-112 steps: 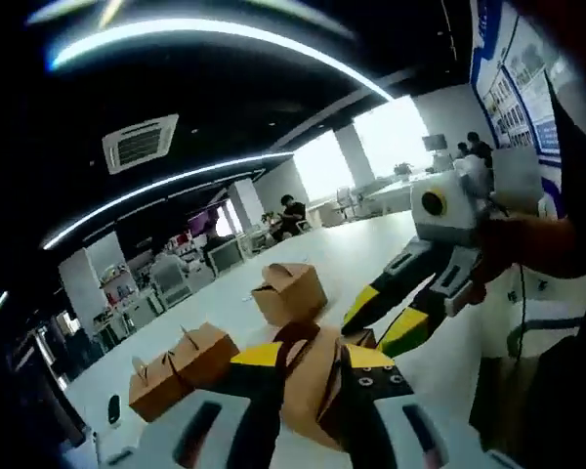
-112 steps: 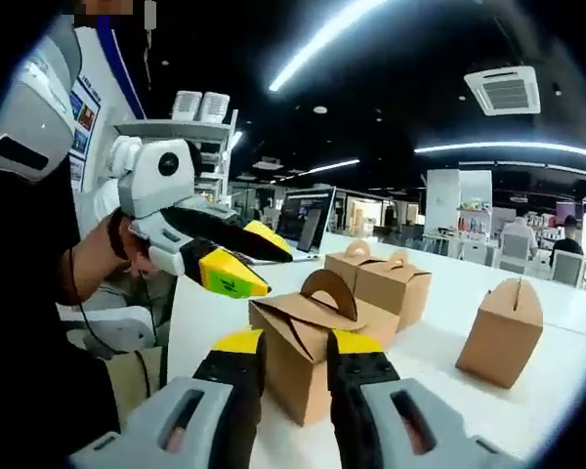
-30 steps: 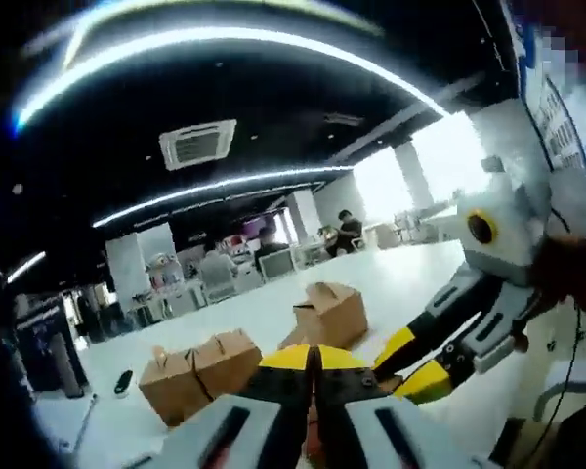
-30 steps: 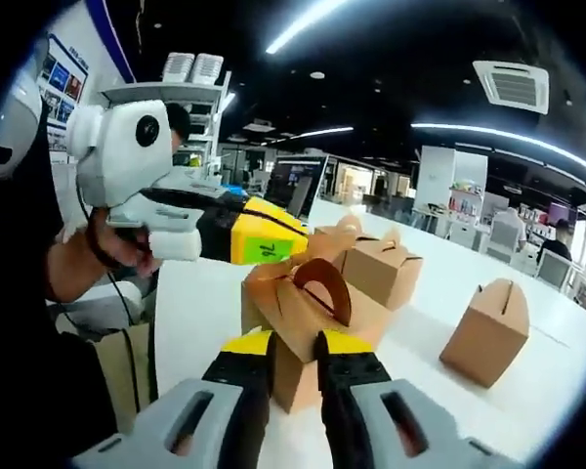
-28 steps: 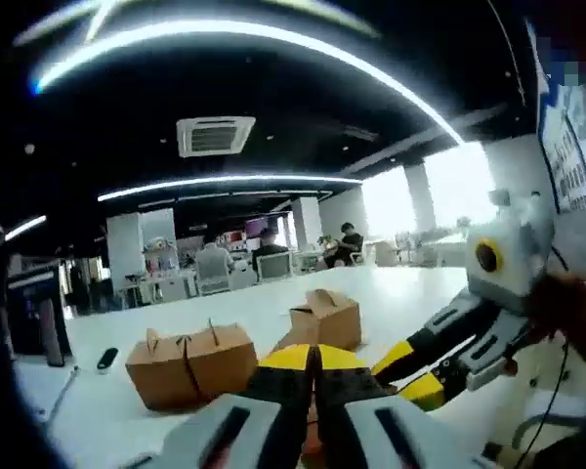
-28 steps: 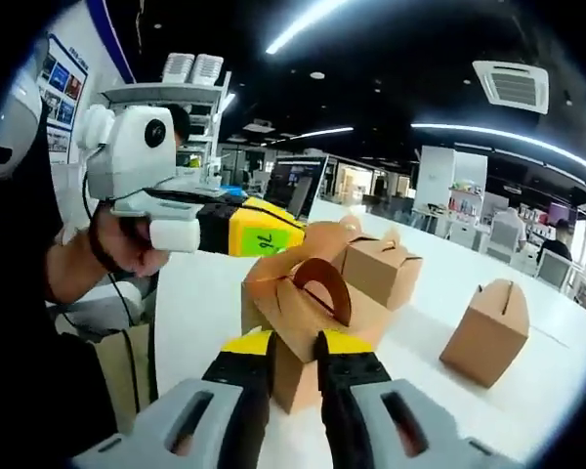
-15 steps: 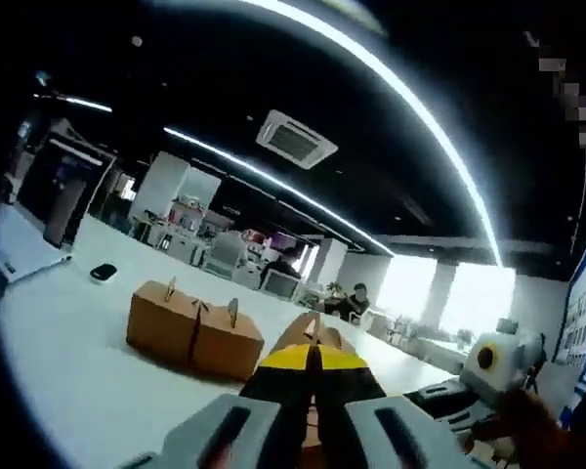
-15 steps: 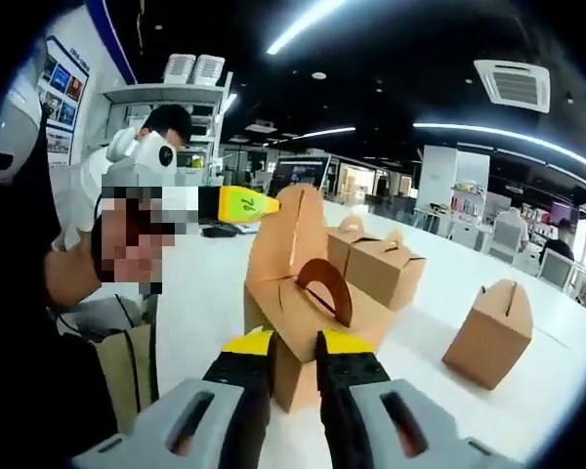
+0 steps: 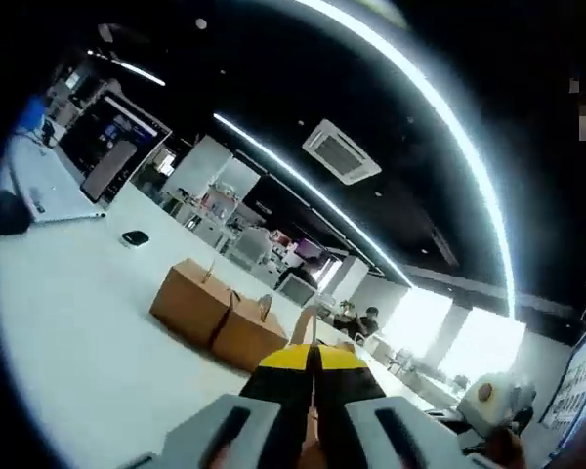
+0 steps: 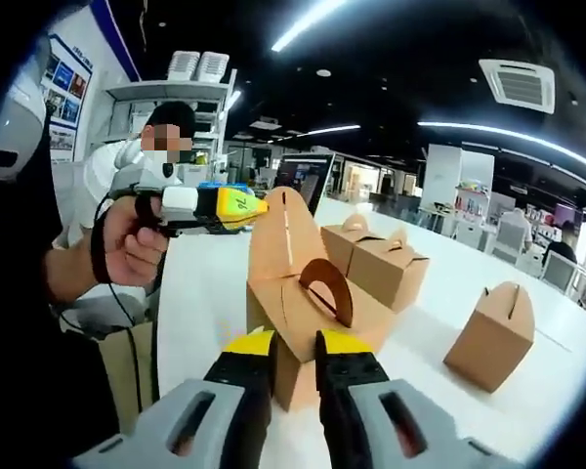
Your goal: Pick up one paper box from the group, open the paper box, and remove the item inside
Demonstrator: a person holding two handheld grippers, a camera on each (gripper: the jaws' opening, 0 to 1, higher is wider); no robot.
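Showing "76", left gripper [image 10: 259, 208] label

The box [image 10: 298, 313] stands on the table [image 10: 200, 293] before the right gripper [image 10: 285, 344]. Behind it sit paired boxes [image 10: 376, 262] (touching); another box [image 10: 489, 337] lies right.

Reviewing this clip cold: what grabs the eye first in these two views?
In the right gripper view, the nearest paper box on the white table has one tall flap pulled upright by the left tongs, while the right tongs pinch its near side. Behind it stand a pair of closed boxes and a lone box.
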